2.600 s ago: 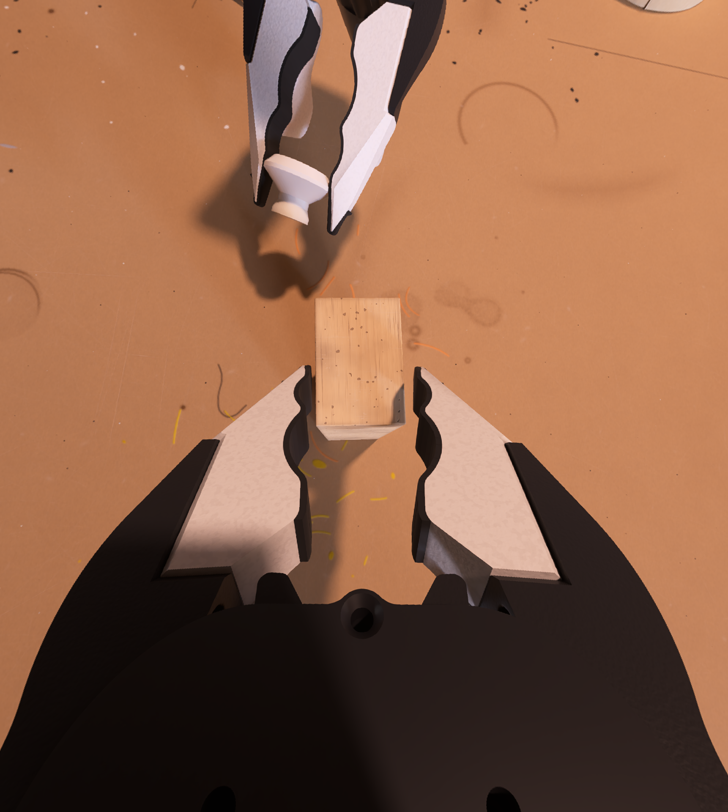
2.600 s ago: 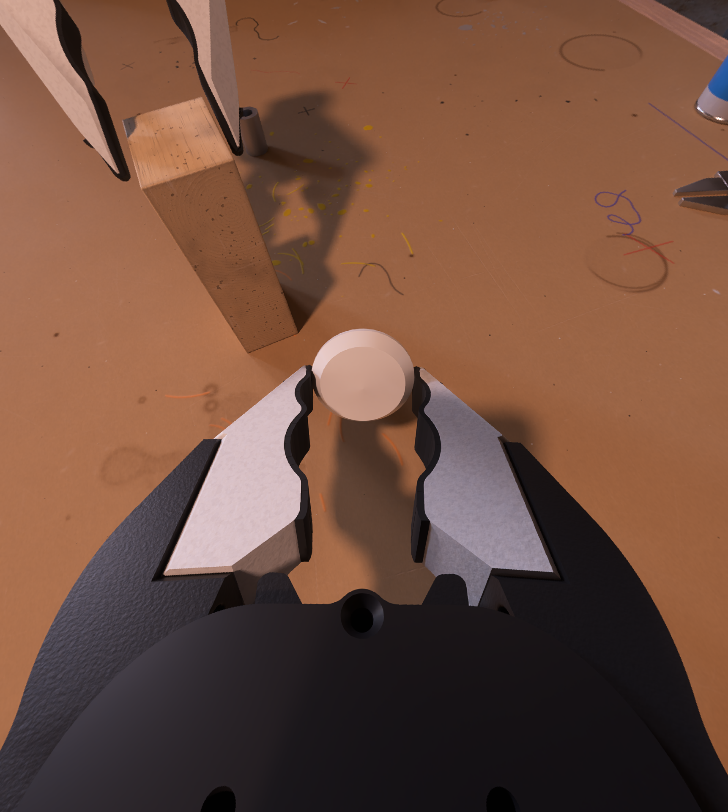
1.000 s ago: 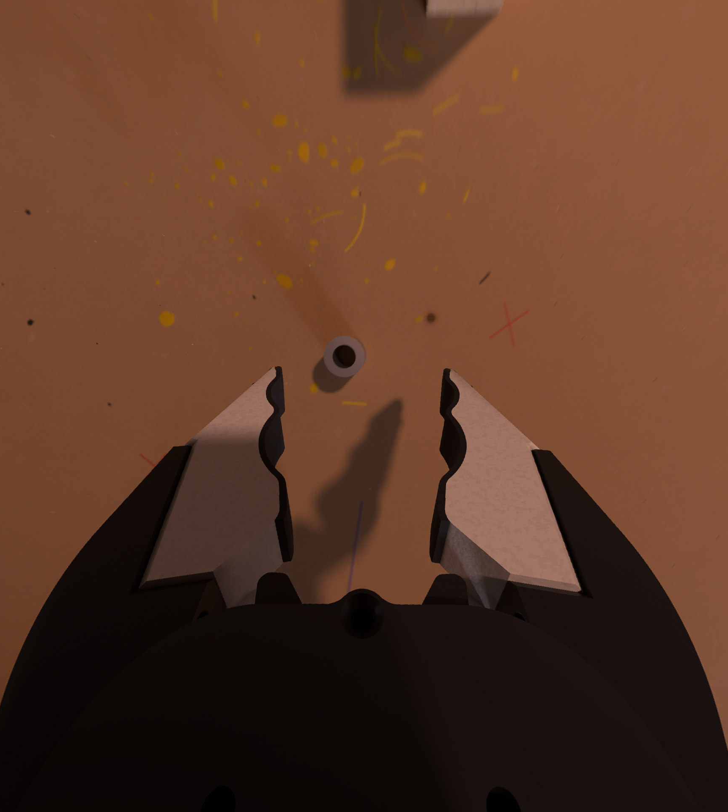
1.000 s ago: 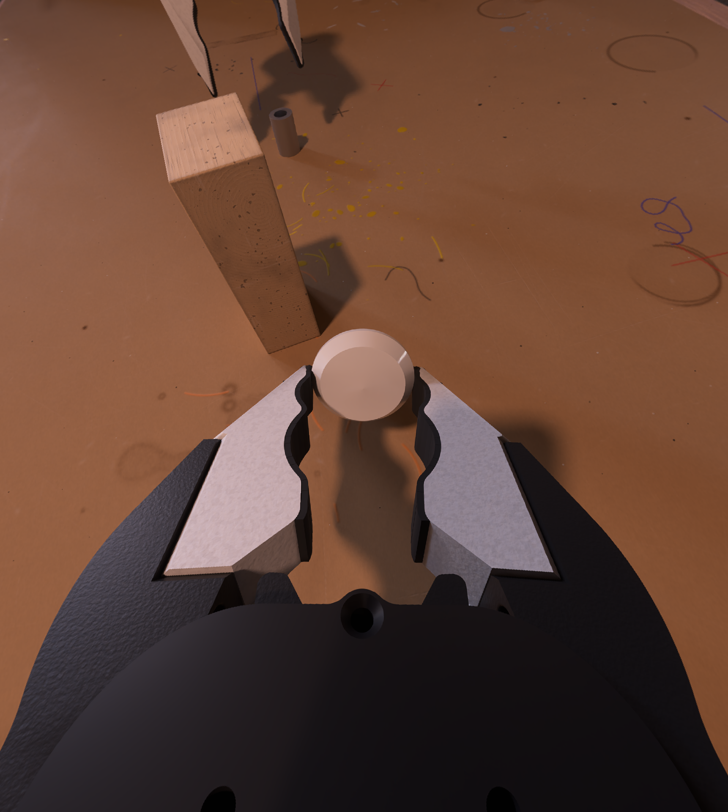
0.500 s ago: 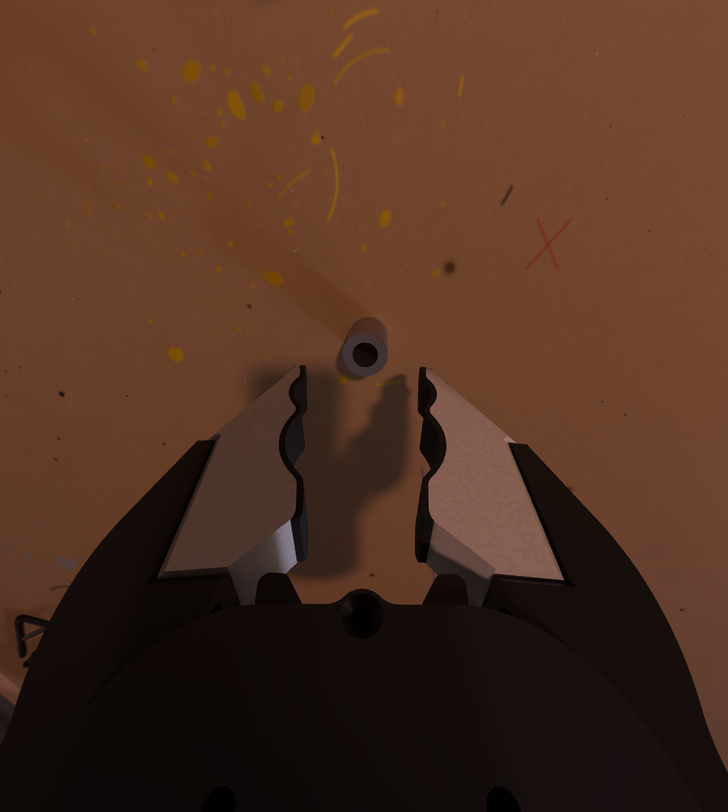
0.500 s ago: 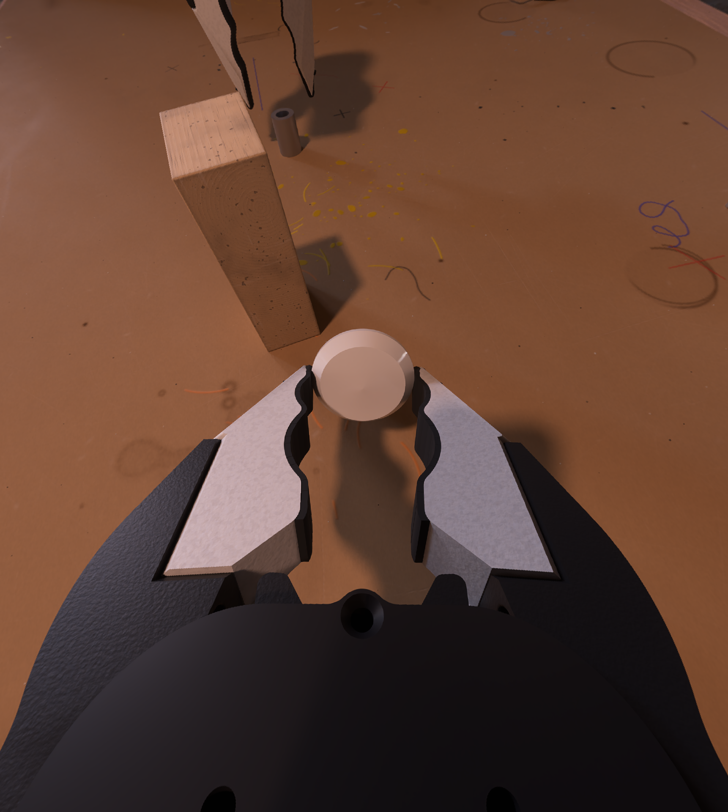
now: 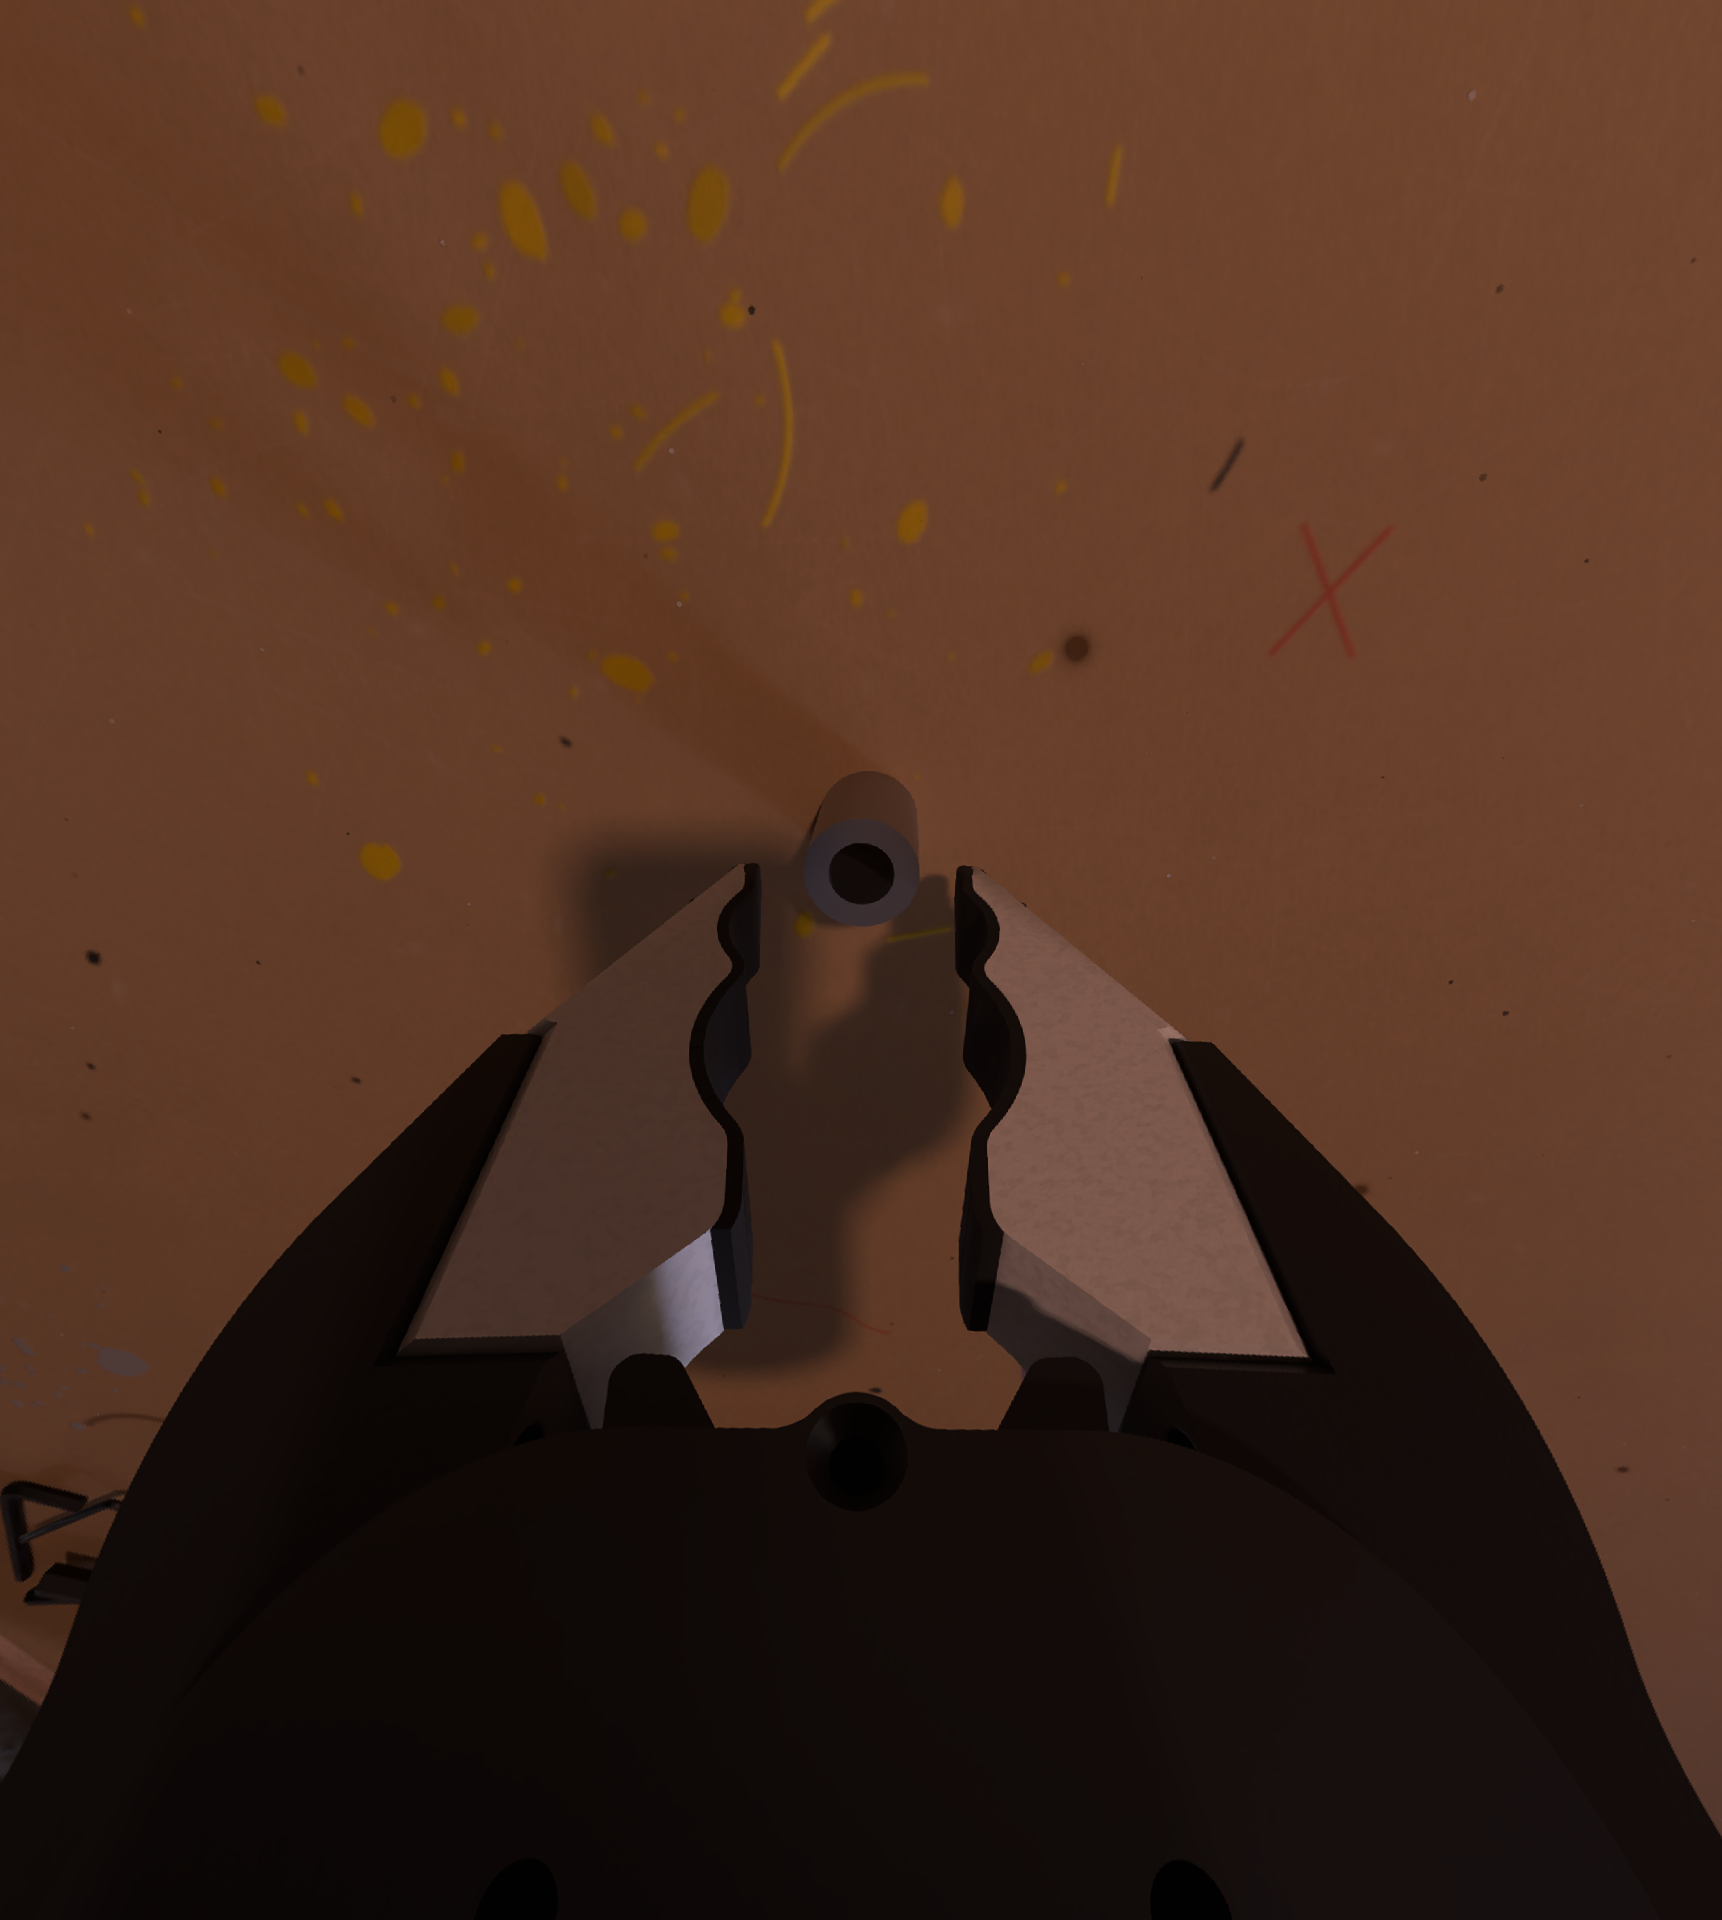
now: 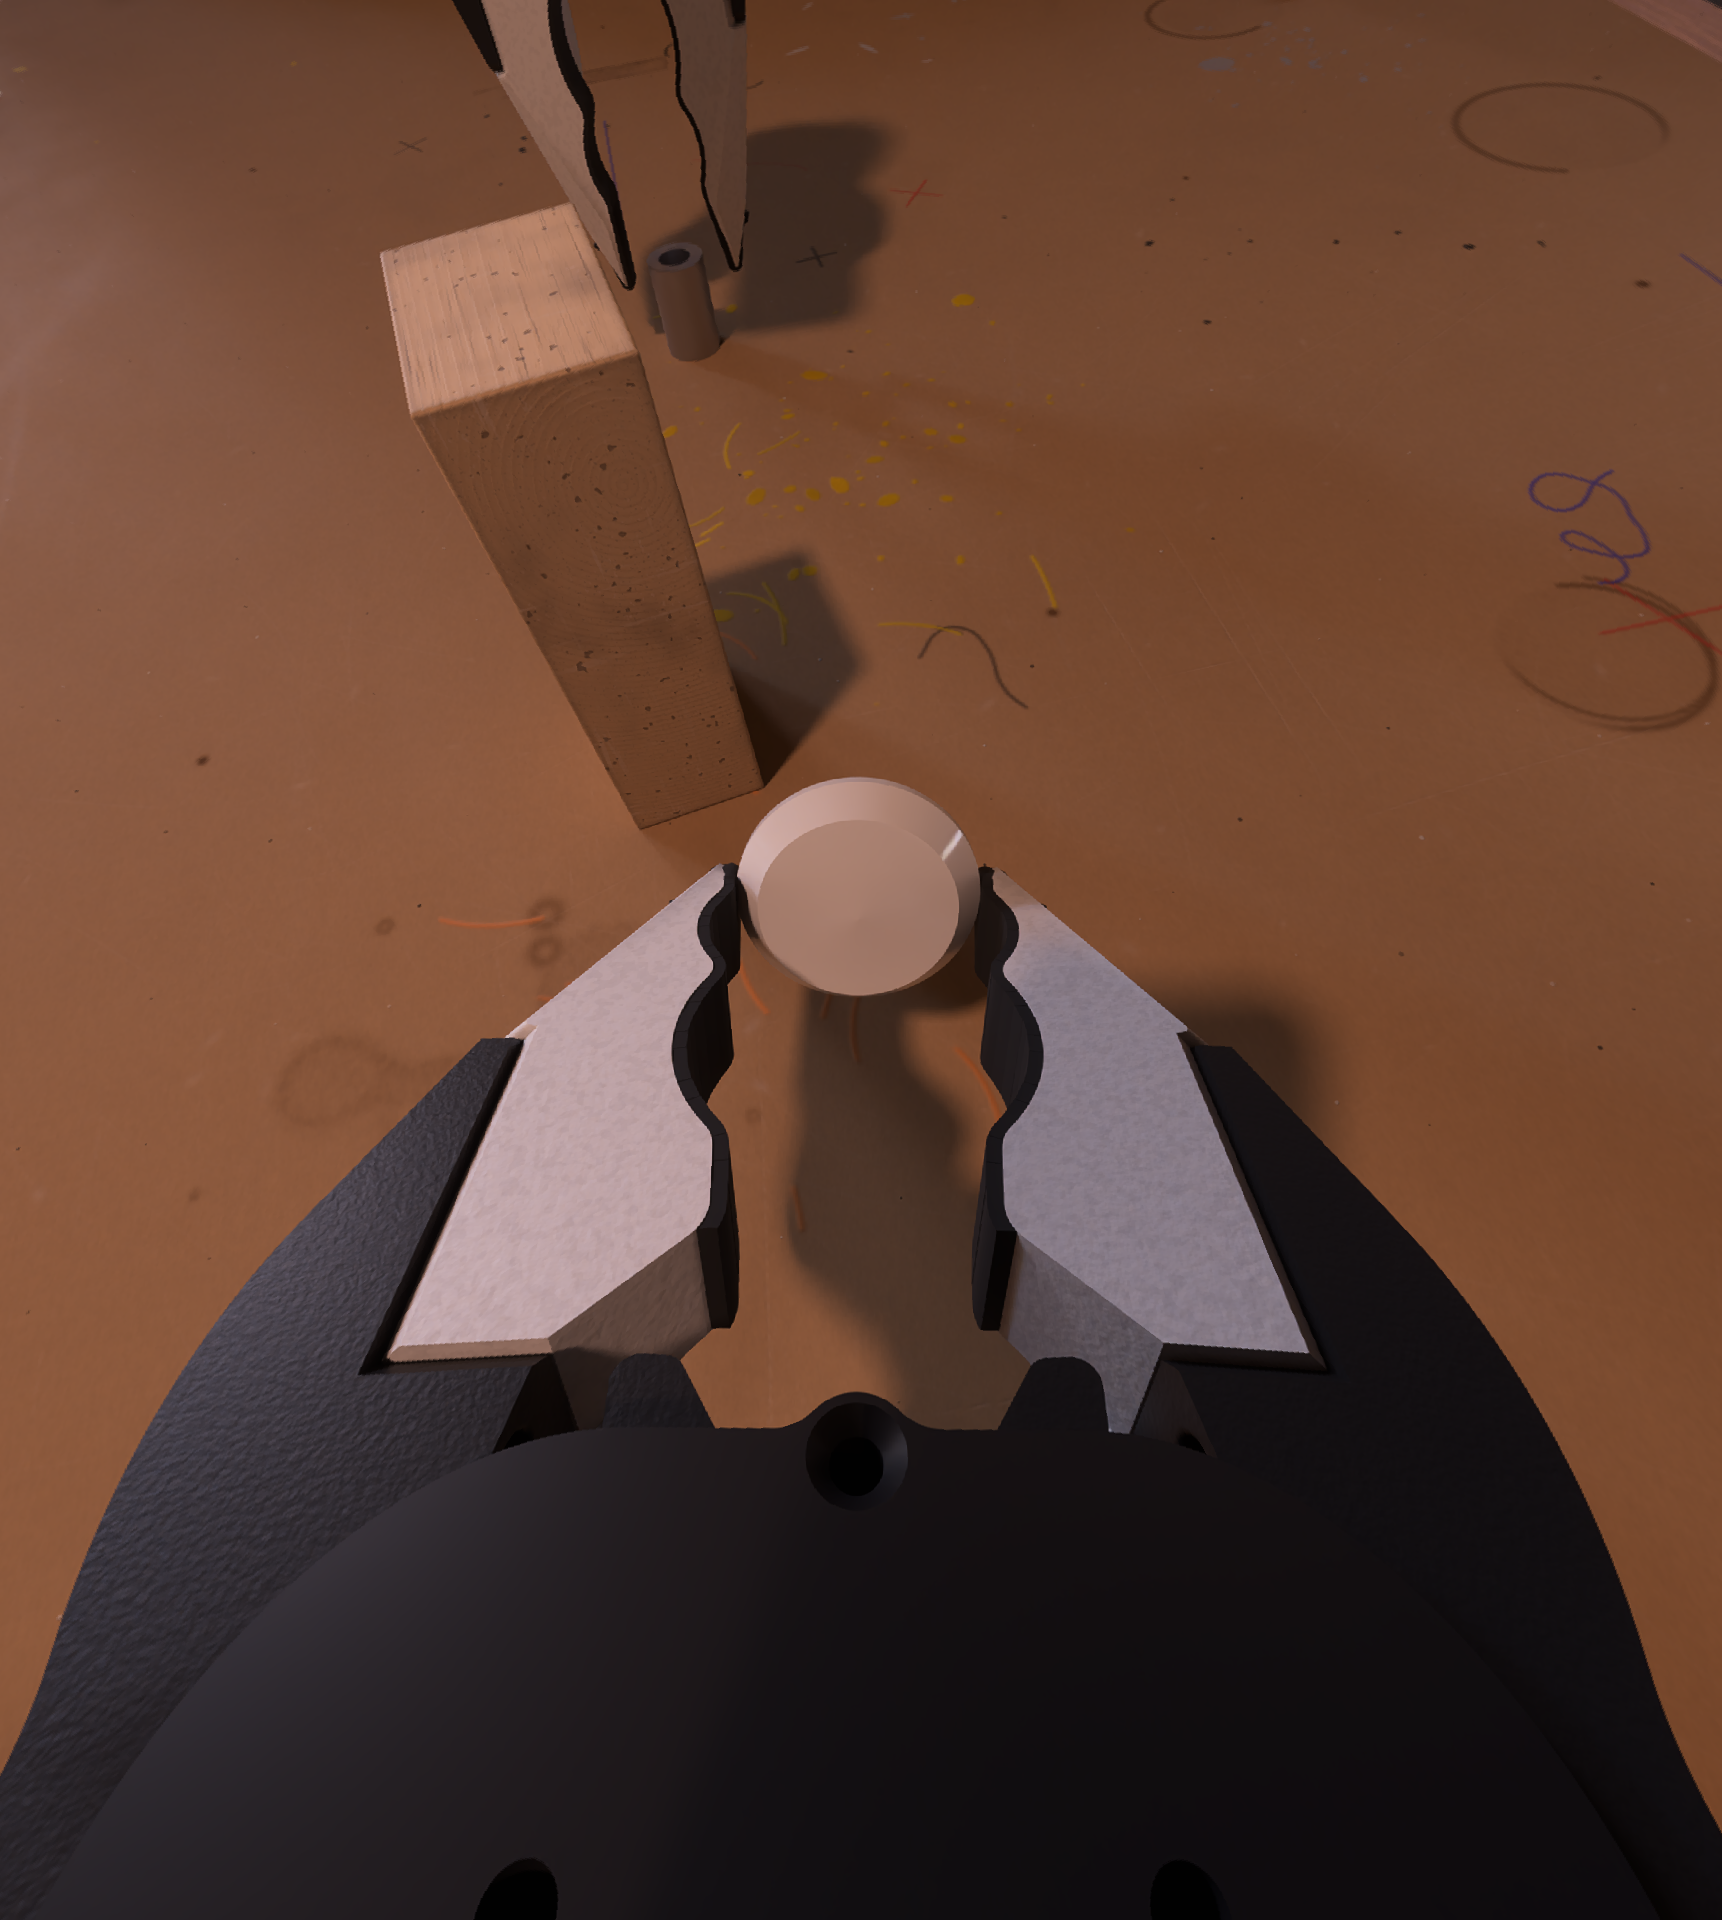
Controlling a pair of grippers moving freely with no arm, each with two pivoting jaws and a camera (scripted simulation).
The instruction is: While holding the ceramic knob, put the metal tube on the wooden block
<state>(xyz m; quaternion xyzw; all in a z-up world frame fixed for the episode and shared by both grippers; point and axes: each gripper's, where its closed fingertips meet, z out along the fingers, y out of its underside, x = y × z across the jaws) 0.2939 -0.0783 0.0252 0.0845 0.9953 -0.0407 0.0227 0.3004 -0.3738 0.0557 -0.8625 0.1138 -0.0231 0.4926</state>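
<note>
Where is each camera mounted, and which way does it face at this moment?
Left wrist view: on the left gripper, facing almost straight down at the upright metal tube between its open fingers.
Right wrist view: on the right gripper, looking forward and down along the table; its fingers clamp the ceramic knob, with the wooden block beyond.
Shared: the tube and the left gripper show in both.

The metal tube [image 7: 860, 871] looks dull grey and smooth, with a matt sheen, while the ceramic knob [image 8: 855, 896] is cream, smooth and faintly glossy. The wooden block [image 8: 566, 499] shows pale grain with dark specks. The table [image 8: 1252, 831] is matt brown board, scuffed and paint-spattered.
</note>
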